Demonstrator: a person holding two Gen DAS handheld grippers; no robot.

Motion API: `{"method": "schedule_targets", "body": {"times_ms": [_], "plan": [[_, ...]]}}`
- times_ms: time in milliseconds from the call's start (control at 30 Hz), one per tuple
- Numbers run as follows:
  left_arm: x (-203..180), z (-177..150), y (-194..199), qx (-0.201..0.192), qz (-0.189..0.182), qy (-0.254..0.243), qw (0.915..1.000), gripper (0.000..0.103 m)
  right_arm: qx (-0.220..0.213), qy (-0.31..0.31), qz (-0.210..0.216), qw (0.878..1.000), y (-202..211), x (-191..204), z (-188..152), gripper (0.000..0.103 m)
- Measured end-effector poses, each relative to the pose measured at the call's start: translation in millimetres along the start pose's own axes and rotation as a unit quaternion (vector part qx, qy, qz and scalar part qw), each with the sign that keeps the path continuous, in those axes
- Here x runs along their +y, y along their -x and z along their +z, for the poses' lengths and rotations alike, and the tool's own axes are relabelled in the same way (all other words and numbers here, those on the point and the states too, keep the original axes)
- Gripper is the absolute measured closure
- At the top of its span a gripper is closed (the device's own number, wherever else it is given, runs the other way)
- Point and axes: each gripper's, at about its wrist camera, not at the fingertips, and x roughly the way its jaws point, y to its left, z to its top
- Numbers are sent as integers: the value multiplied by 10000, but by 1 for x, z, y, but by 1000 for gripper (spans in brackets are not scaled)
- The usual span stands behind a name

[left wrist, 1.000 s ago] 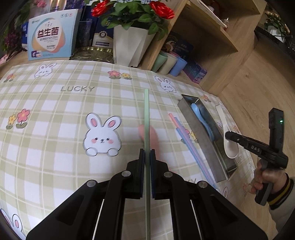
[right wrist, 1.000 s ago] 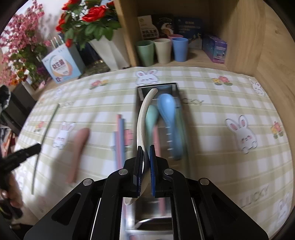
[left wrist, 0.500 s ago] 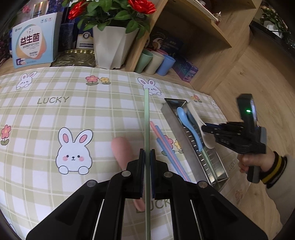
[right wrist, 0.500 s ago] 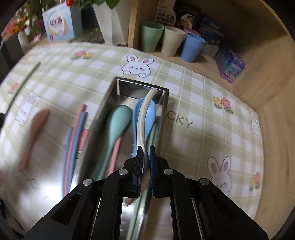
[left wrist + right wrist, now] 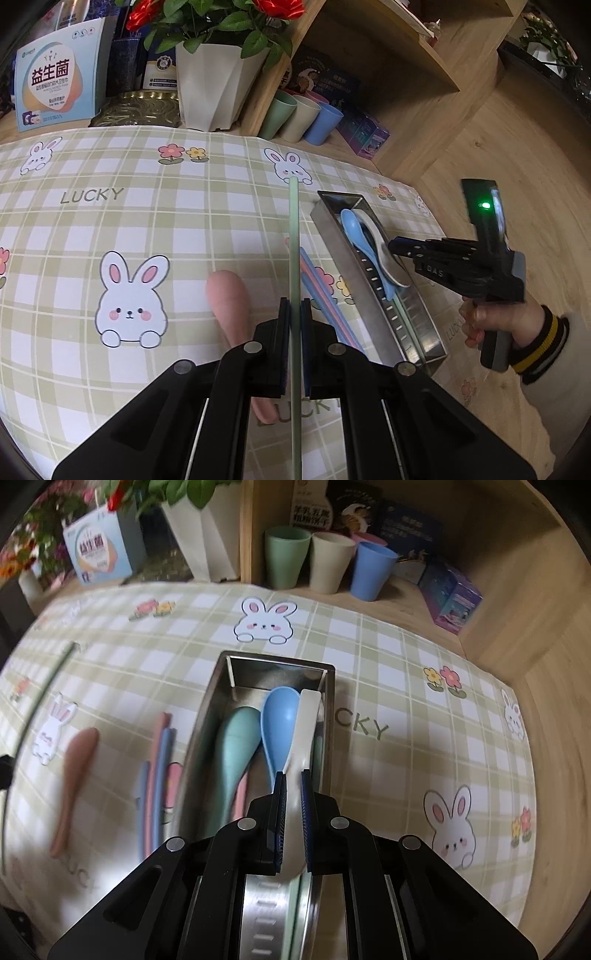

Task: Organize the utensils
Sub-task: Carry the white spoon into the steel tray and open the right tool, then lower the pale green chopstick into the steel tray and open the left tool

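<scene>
The scene is viewed from two wrist fisheyes, each angled steeply down along its fingers; the metal tray [image 5: 207, 716] is seen close from above in the right view, obliquely from its left in the left view [image 5: 343, 258]; the checked tablecloth [image 5: 110, 221] is shared.

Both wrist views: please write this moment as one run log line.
left tongs: shut on green chopstick | right tongs: shut on white spoon, over metal tray | pink spoon: on tablecloth
</scene>
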Motion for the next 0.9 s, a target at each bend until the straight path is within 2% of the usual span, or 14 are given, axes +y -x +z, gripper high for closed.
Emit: {"method": "schedule_targets", "body": {"times_ms": [133,333,667,900], "plan": [[-13,1,-5,77,-81,-46,9999,97,-118,-391,300,9987,18,-8,-17,94],[-40,5,-25,278,-194,-61,9994,97,-173,-561,567,9967,36,-15,-45,94],[-87,32,-83,552,-237,273,9978,97,-301,-812,676,9939,49,-44,-69,94],[-106,51,-118,678,-80,559,9961,97,-324,-1052,732,9912,45,-63,-78,94]]}}
